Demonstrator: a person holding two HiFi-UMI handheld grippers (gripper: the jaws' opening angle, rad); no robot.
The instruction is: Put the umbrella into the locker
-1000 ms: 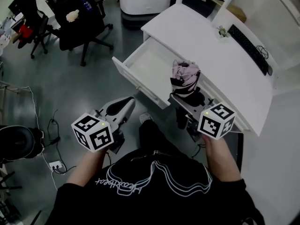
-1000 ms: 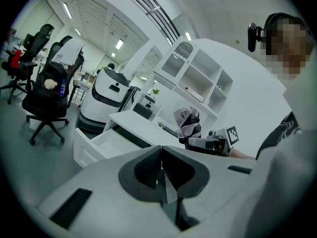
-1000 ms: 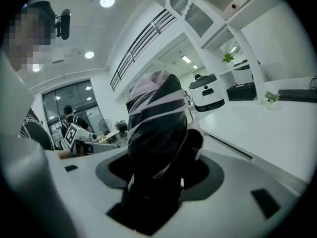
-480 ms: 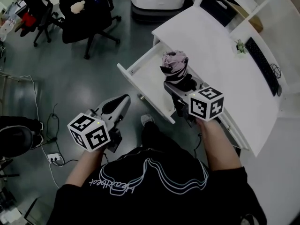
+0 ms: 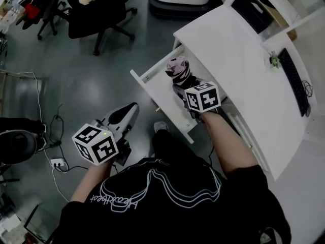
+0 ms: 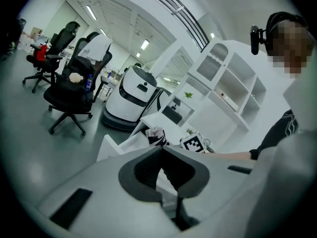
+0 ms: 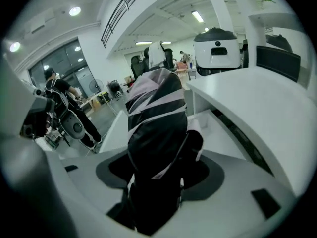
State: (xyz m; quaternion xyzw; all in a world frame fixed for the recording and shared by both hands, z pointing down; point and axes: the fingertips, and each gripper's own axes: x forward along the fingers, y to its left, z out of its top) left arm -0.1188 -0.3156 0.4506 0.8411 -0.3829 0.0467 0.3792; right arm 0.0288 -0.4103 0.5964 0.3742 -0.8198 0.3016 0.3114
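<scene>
So the right gripper [image 5: 182, 88] has swung down since a second ago, fingers clamped on the umbrella [image 5: 177, 69], which now hangs right over the open drawer [image 5: 152, 91]. Looks about ready to lower in. The left gripper [image 5: 130, 111] has its fingers closed on nothing.

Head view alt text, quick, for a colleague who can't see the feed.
Seen from above, the right gripper holds a folded black-and-pink umbrella over the open white drawer of a white desk. The left gripper, shut and empty, hangs over the grey floor.
</scene>
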